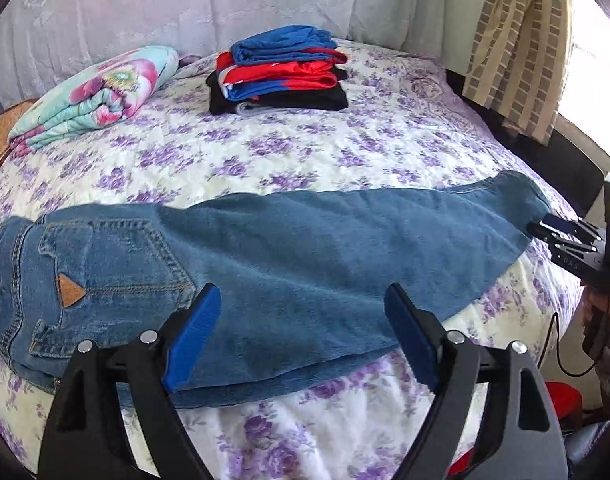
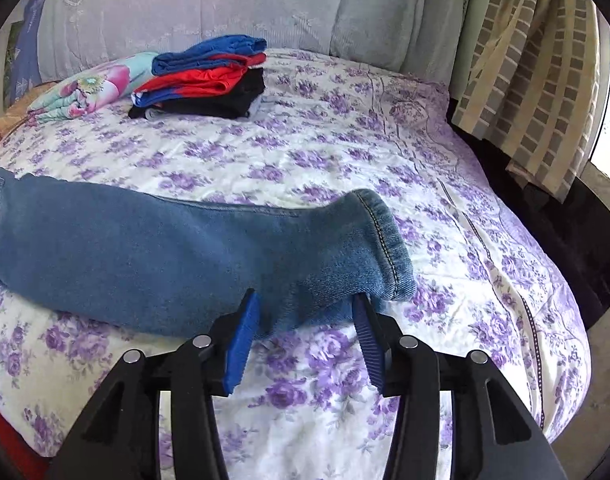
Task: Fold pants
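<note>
Blue jeans (image 1: 285,256) lie flat across the bed, folded lengthwise, waist and back pocket at the left, leg cuffs at the right. My left gripper (image 1: 301,300) is open above the thigh part, near the front edge, holding nothing. My right gripper (image 2: 305,304) is open with its blue pads either side of the near corner of the cuff end (image 2: 381,248); the jaws stand apart around the denim. The right gripper also shows in the left wrist view (image 1: 545,226) at the cuff end.
A floral purple bedspread (image 1: 305,152) covers the bed. A stack of folded blue, red and black clothes (image 1: 281,72) sits at the back. A rolled floral blanket (image 1: 97,92) lies back left. A checked curtain (image 1: 517,40) hangs at the right.
</note>
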The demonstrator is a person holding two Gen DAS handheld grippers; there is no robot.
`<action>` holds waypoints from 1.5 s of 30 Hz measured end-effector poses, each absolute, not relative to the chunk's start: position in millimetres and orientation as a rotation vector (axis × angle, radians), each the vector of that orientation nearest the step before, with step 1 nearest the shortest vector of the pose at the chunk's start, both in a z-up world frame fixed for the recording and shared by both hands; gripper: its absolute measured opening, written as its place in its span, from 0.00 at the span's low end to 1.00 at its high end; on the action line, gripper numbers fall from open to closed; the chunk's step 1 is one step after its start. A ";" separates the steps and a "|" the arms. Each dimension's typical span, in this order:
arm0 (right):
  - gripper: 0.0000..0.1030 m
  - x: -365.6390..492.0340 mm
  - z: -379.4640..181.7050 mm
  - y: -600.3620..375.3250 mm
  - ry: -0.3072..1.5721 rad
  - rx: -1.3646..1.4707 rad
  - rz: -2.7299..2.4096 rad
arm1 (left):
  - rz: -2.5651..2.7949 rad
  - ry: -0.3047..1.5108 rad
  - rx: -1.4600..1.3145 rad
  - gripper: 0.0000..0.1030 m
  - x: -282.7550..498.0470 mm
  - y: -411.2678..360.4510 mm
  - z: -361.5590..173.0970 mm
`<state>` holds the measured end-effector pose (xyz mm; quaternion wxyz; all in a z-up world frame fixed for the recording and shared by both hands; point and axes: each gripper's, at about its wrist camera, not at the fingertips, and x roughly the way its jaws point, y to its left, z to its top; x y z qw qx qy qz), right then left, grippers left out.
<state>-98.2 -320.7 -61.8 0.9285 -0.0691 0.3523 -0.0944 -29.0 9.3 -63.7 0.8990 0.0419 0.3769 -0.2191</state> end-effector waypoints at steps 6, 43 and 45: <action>0.55 -68.8 -52.8 -292.5 0.653 -0.180 -0.107 | -0.402 0.849 0.156 0.79 -13.7 -17.9 -85.1; 0.76 -88.6 -43.8 -341.2 0.741 -0.254 -0.253 | -0.318 0.853 0.063 0.87 -6.5 24.2 -94.8; 0.76 -91.0 -31.7 -334.4 0.667 -0.288 -0.264 | -0.323 0.855 0.051 0.87 -6.1 25.9 -93.5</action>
